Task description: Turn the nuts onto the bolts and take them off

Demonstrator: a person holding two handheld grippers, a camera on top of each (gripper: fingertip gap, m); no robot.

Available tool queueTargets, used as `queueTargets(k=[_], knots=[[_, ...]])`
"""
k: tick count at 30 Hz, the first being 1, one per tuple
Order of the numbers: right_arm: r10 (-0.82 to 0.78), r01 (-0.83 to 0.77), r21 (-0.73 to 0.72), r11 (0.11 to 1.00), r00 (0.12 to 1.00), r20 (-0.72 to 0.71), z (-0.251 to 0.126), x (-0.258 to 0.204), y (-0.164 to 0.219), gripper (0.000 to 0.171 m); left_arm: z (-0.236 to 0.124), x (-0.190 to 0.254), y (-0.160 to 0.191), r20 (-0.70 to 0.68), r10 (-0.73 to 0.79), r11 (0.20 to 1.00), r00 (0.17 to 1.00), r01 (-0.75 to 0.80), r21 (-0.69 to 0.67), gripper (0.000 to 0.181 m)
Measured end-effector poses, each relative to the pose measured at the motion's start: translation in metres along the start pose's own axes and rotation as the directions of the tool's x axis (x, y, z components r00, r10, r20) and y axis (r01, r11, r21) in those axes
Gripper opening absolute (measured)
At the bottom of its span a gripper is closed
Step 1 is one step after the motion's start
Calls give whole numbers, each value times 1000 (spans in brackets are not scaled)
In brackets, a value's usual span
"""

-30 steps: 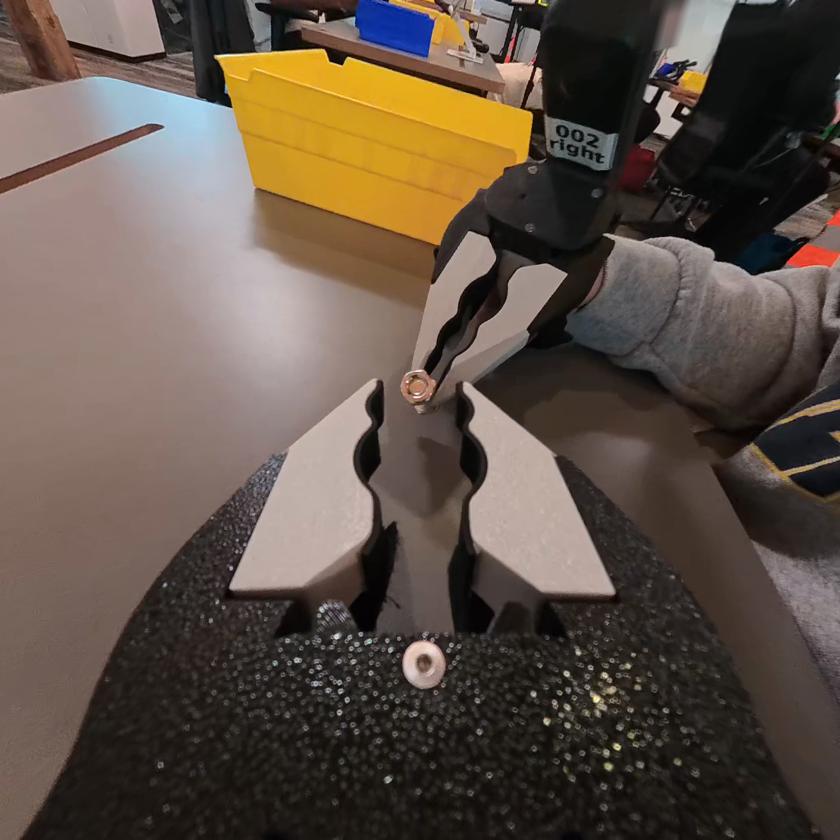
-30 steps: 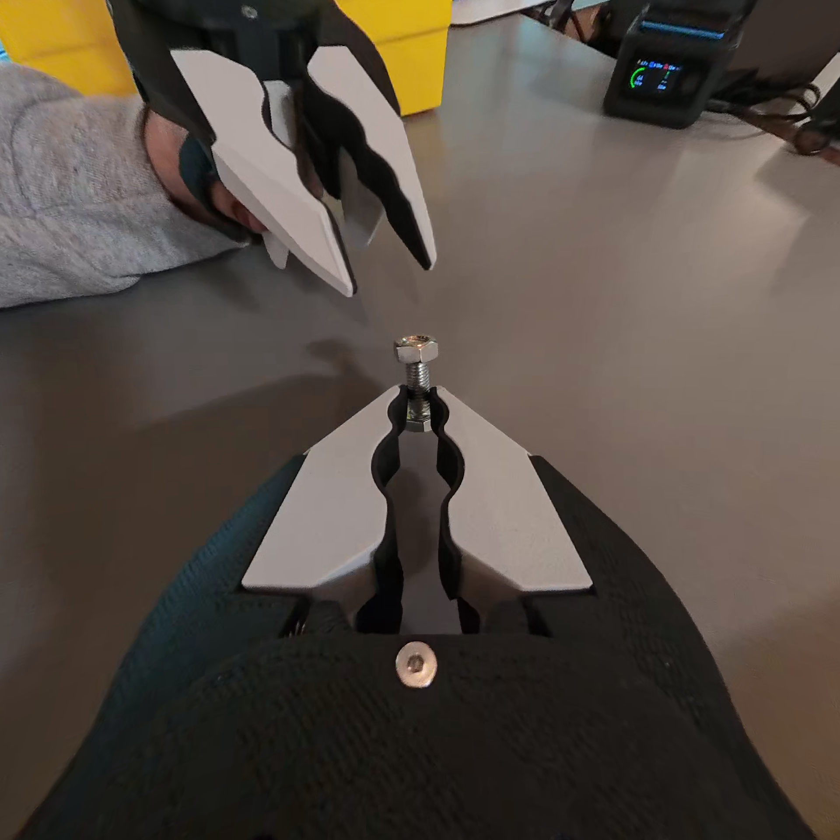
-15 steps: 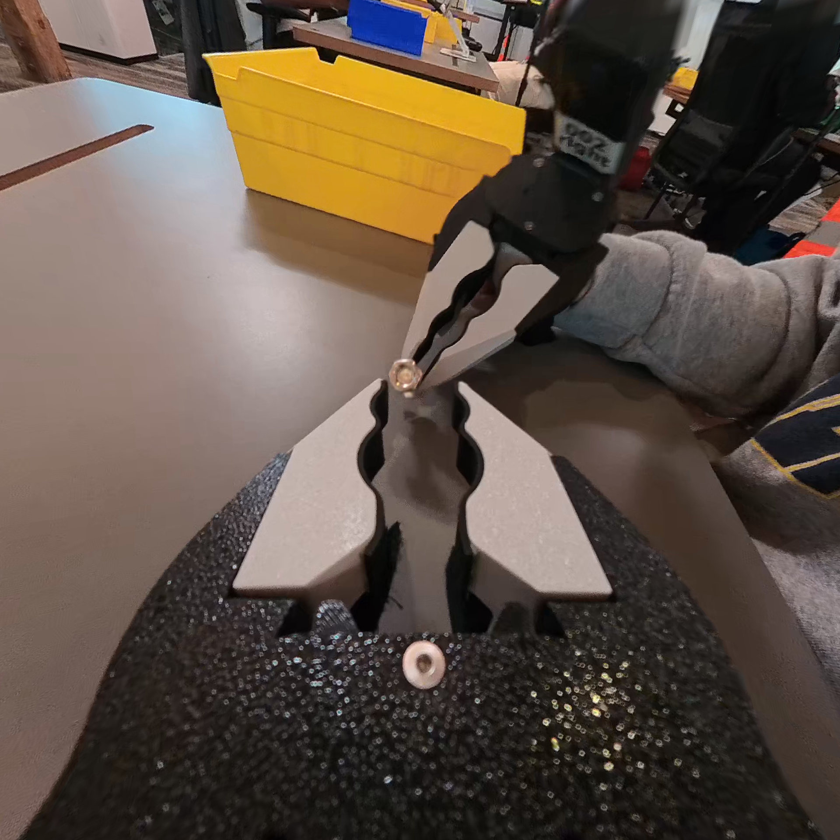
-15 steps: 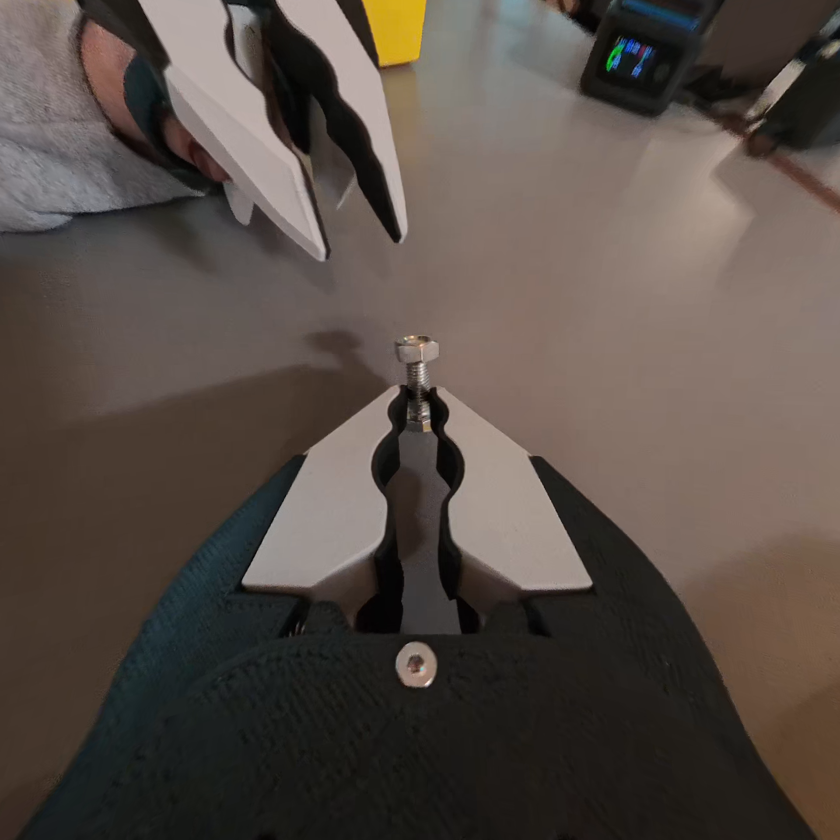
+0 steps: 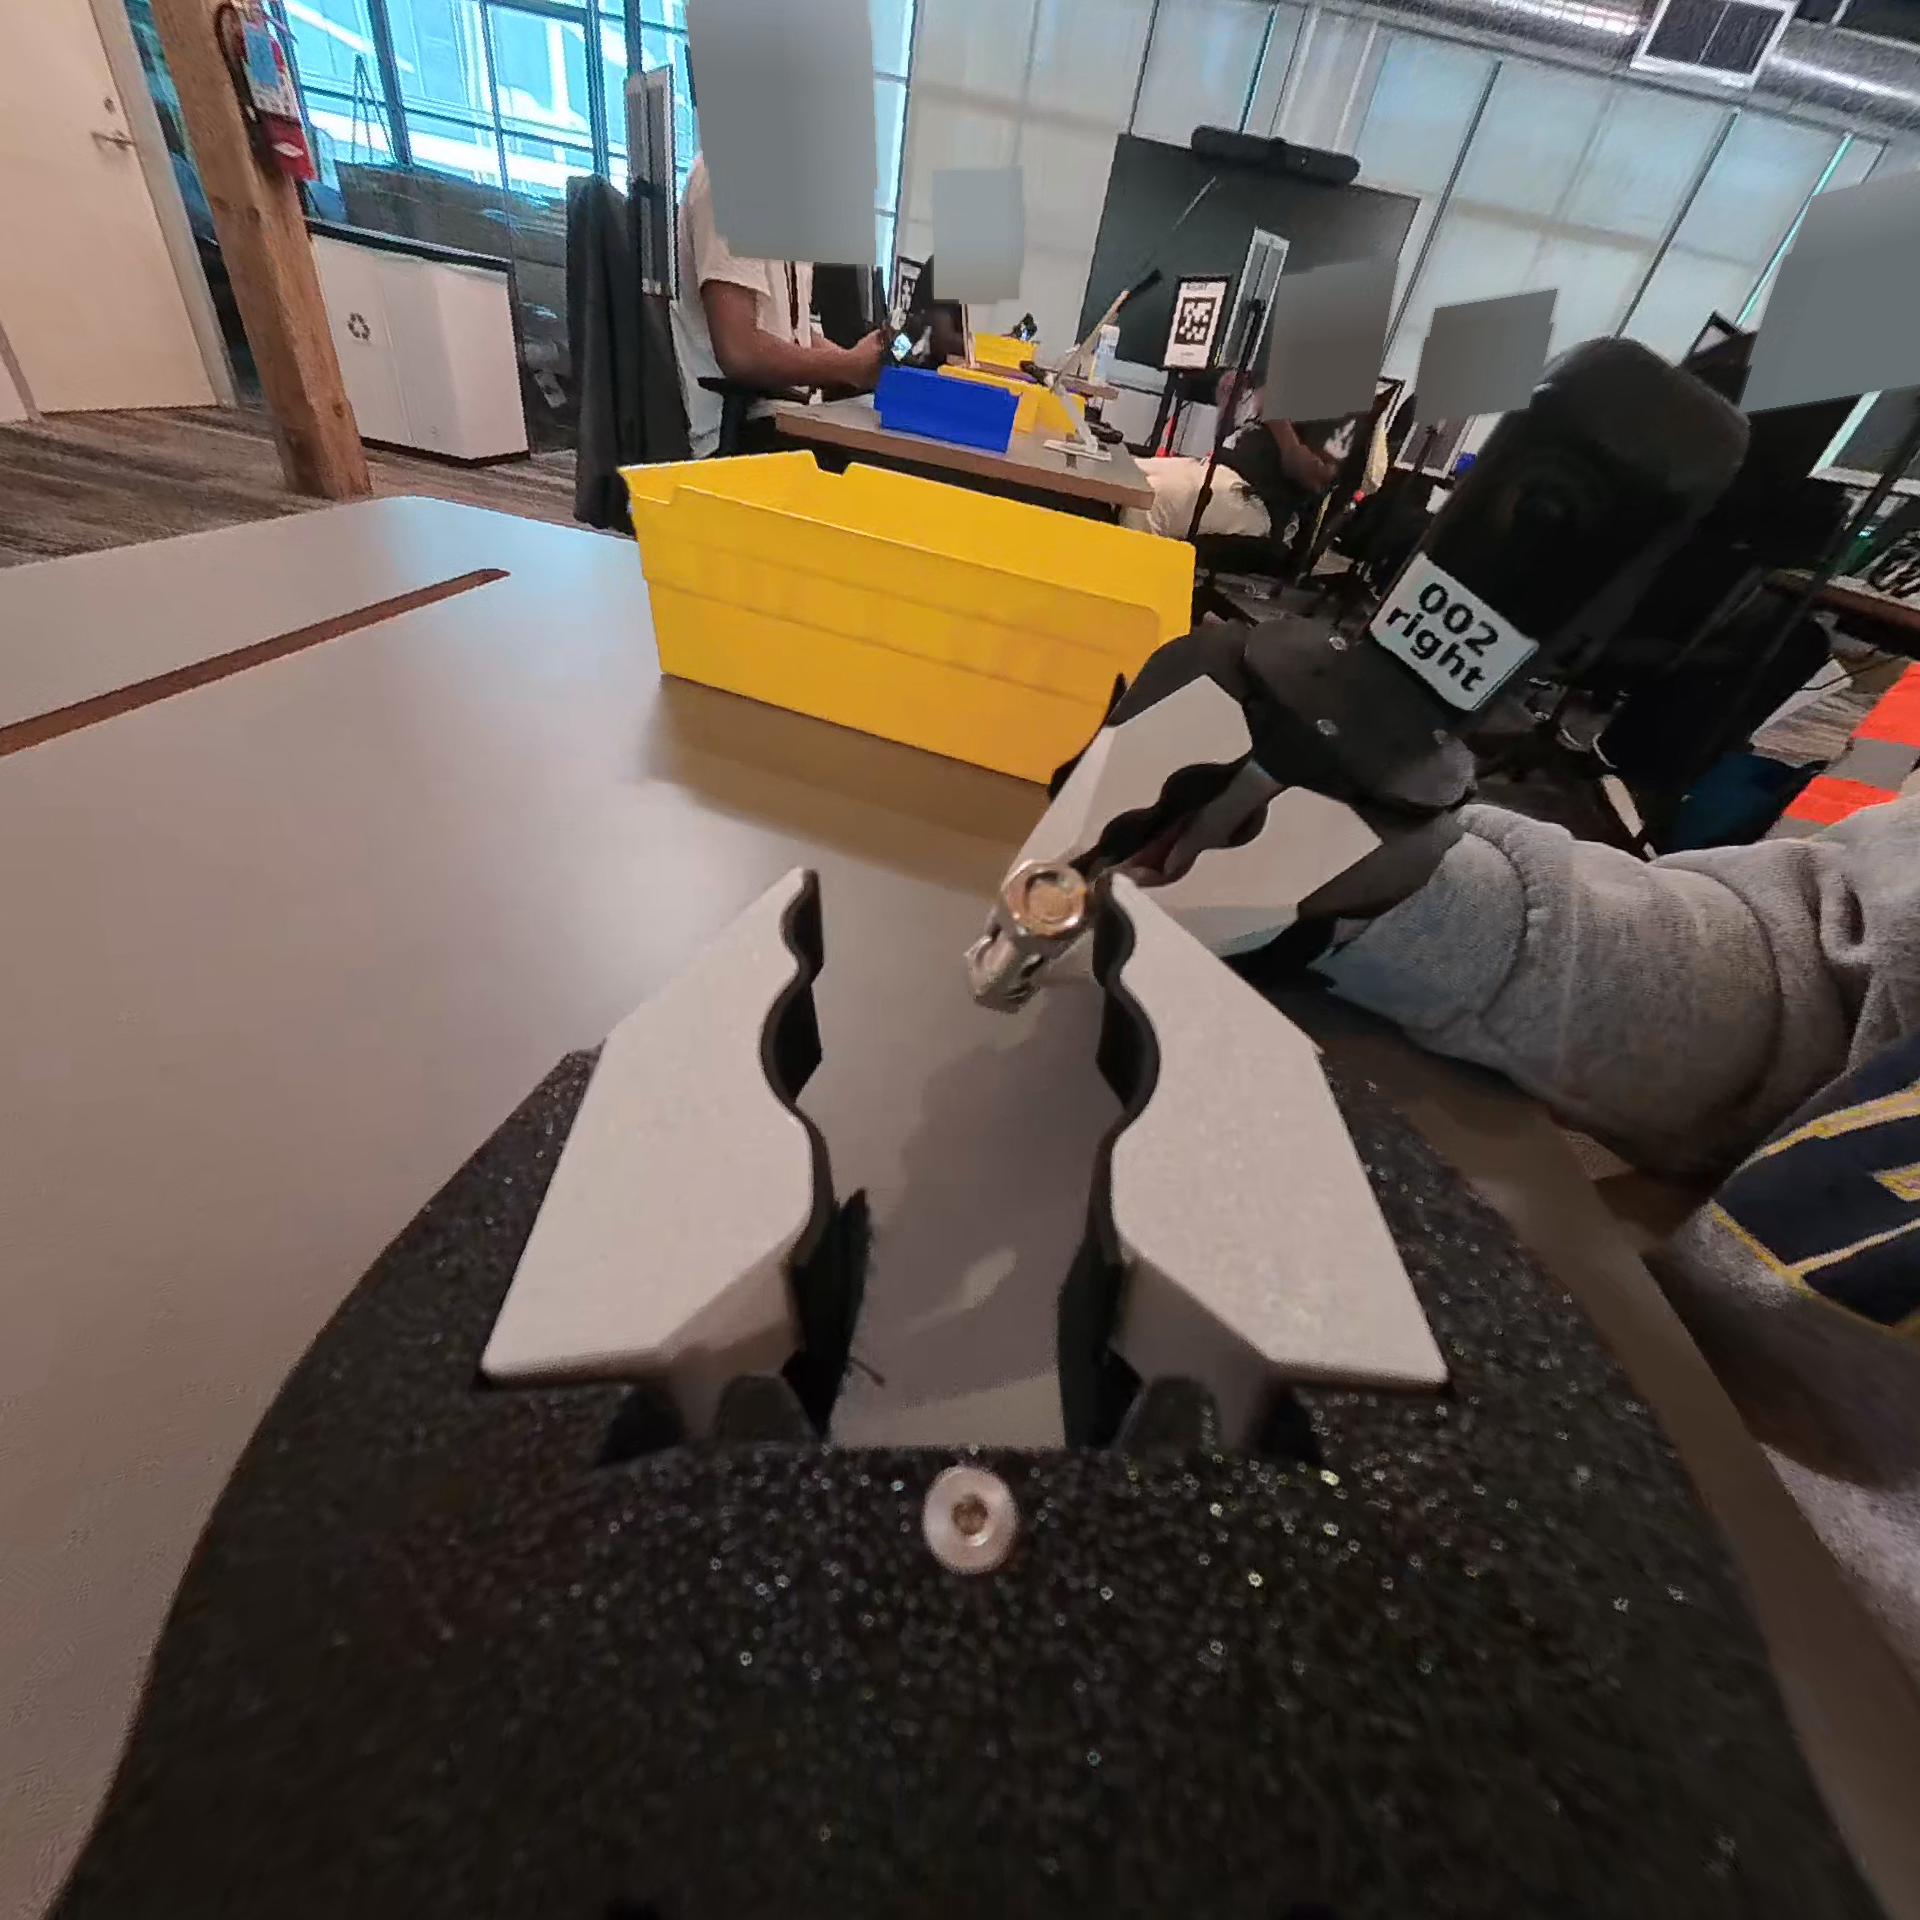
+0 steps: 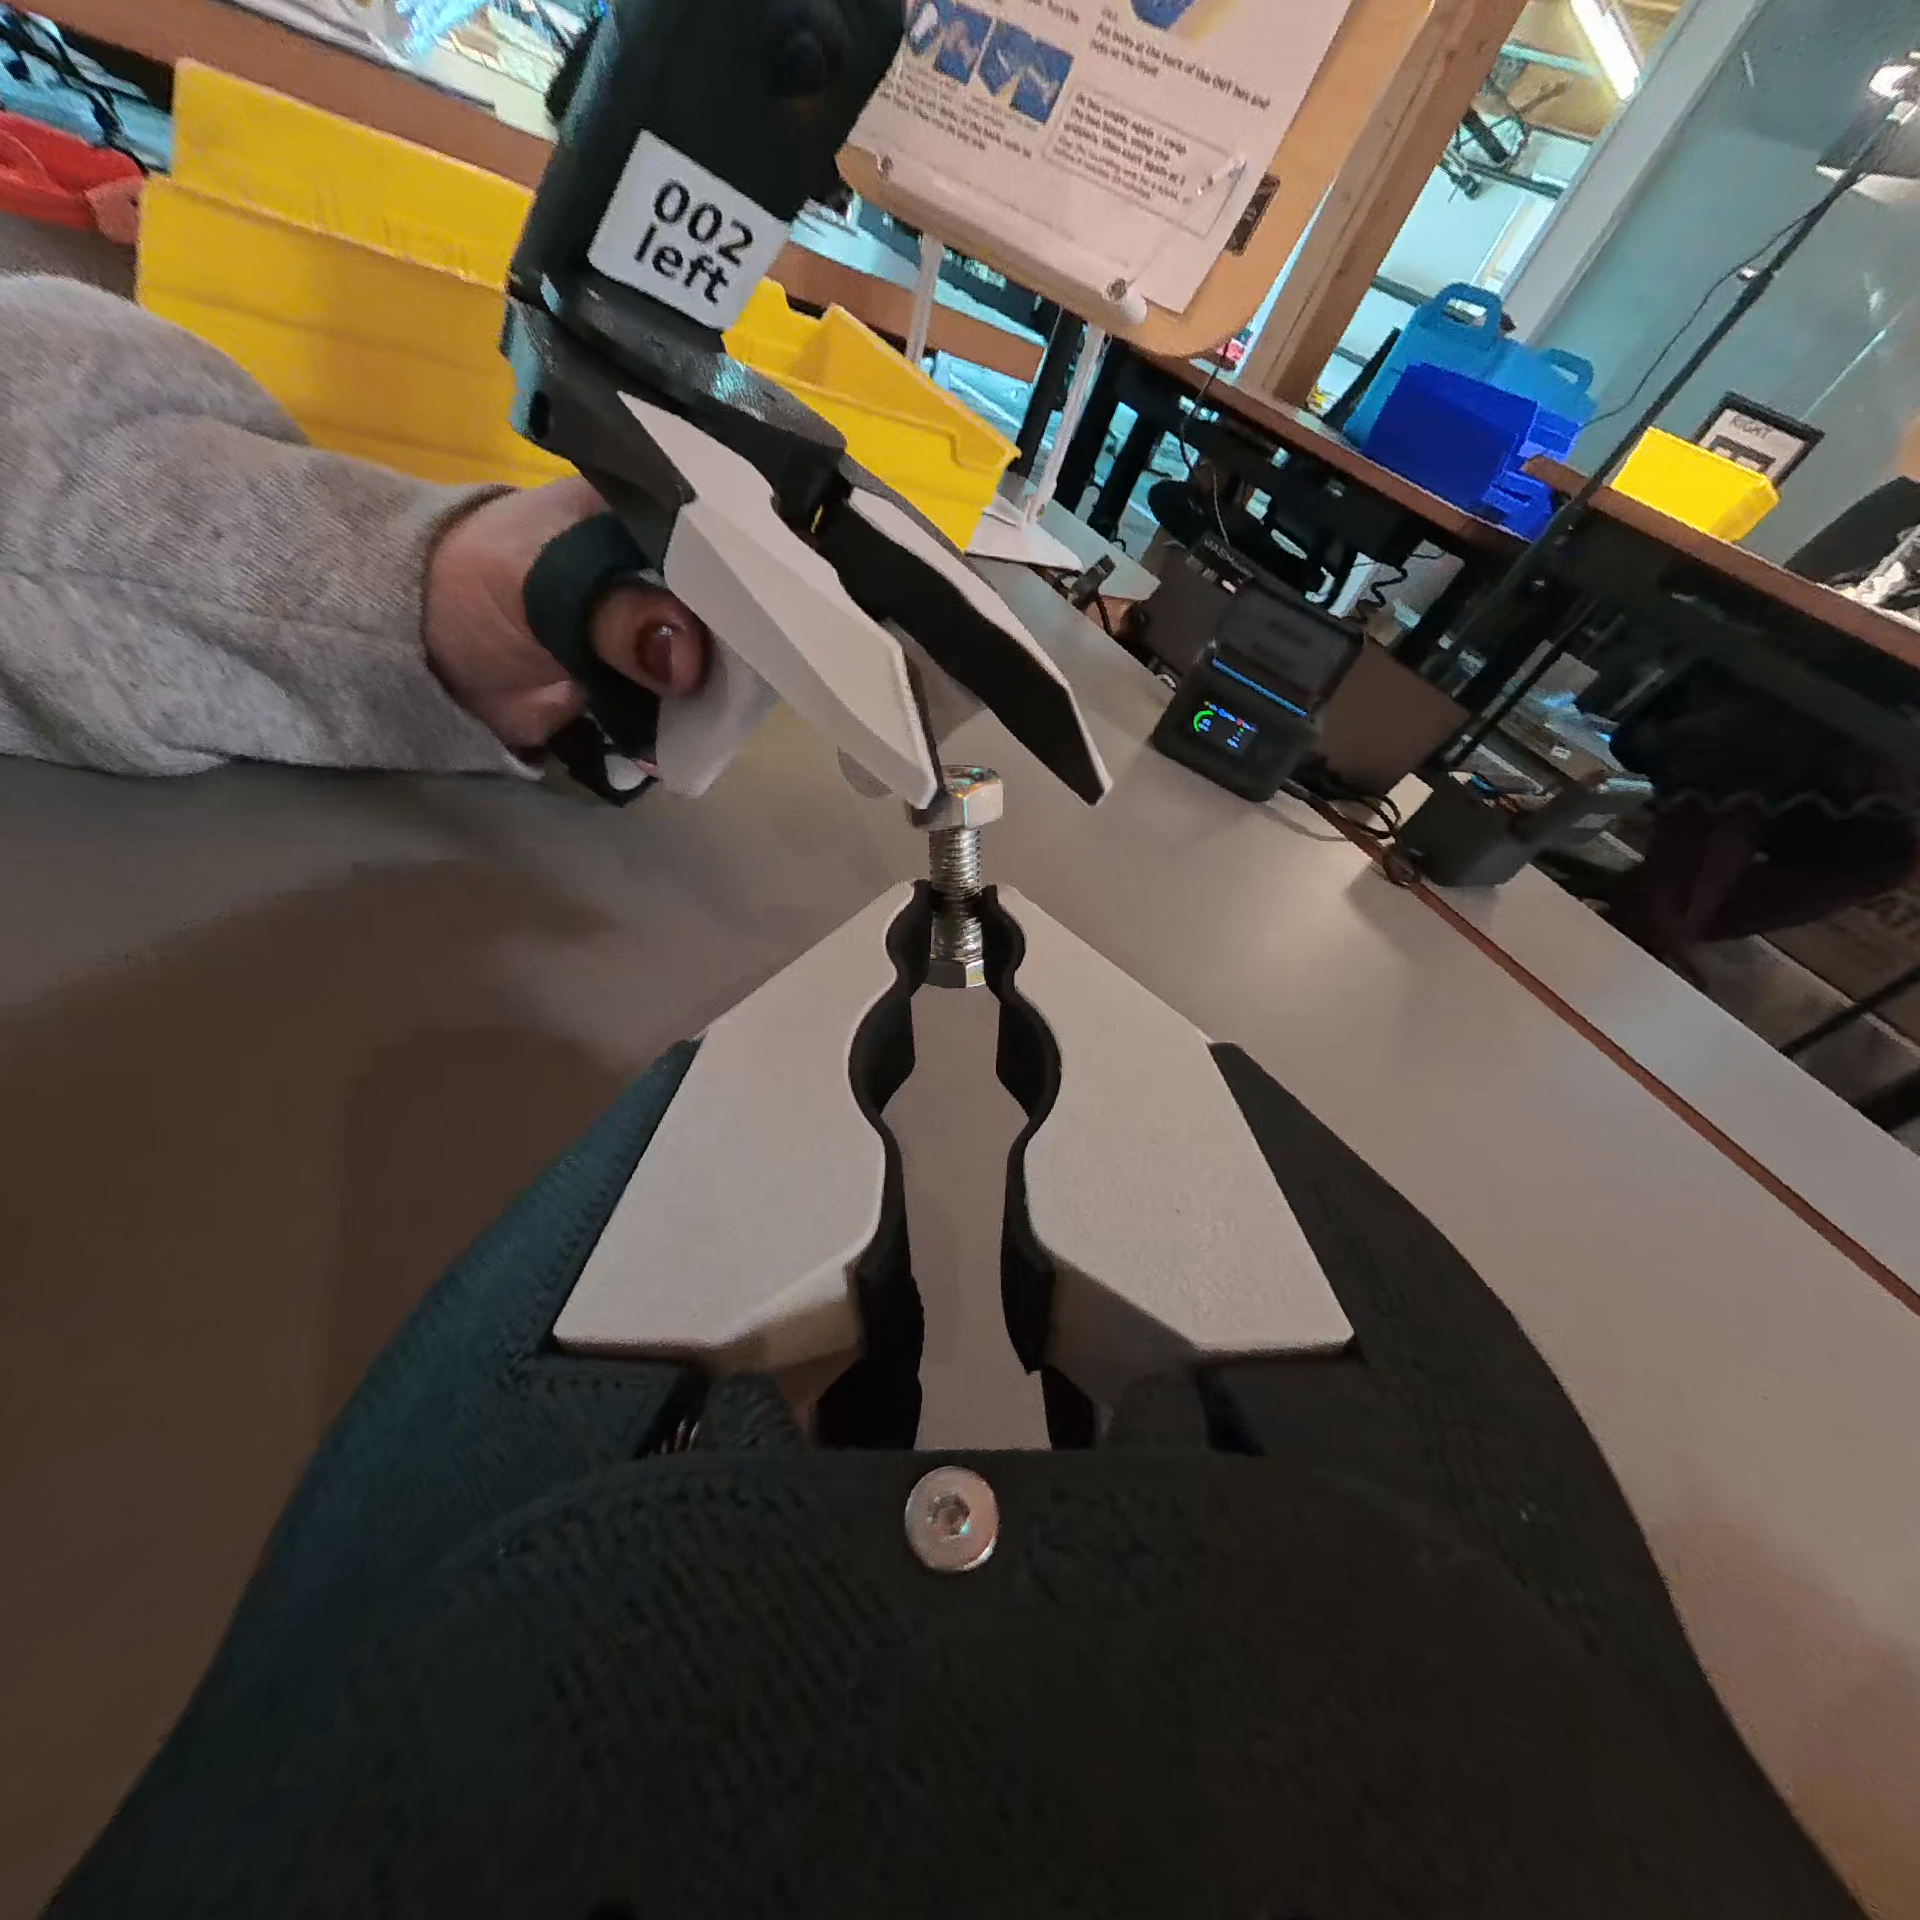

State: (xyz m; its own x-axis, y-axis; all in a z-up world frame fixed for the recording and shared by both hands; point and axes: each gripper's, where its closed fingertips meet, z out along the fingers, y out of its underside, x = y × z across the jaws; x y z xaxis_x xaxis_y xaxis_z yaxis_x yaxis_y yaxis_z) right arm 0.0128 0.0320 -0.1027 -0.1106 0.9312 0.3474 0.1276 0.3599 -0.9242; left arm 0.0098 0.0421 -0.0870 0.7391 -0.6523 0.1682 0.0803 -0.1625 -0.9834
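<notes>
**A:** What changed? Your left gripper point(image 6: 997, 779) has closed in: its spread fingers now flank the nut point(image 6: 964, 798), one touching it.

**B:** And the bolt point(image 6: 958, 899)?

**A:** Pinched at its head in your right gripper point(image 6: 954, 914), above the table point(image 6: 1299, 1018). Its long axis points from your right gripper toward your left; unscrewing looks imminent.

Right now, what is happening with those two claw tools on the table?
A person holds a gripper in each hand. The right gripper is shut on a bolt, holding it out by its head end. The left gripper is open, its fingers on either side of the nut at the bolt's far tip, not yet closed. A yellow bin sits behind.
</notes>
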Motion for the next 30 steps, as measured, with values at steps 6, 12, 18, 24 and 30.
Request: queueTargets(k=[6, 12, 18, 24, 30], knots=[[147, -150, 94, 984, 988, 40, -8, 5, -10, 7, -16, -5, -13, -20, -13, 998, 1000, 14, 65, 52], [173, -179, 126, 976, 983, 63, -5, 2, -17, 7, -3, 13, -9, -94, -11, 999, 995, 16, 51, 54], [174, -191, 168, 967, 978, 114, -6, -7, -27, 7, -8, 7, -10, -81, -37, 997, 996, 42, 61, 57], [227, -252, 192, 949, 963, 142, -11, -3, -27, 7, -16, 10, -22, -147, -70, 989, 987, 88, 118, 60], [211, -249, 204, 947, 959, 191, -7, -15, -34, 7, -7, 17, -16, -148, -54, 994, 987, 67, 85, 61]])
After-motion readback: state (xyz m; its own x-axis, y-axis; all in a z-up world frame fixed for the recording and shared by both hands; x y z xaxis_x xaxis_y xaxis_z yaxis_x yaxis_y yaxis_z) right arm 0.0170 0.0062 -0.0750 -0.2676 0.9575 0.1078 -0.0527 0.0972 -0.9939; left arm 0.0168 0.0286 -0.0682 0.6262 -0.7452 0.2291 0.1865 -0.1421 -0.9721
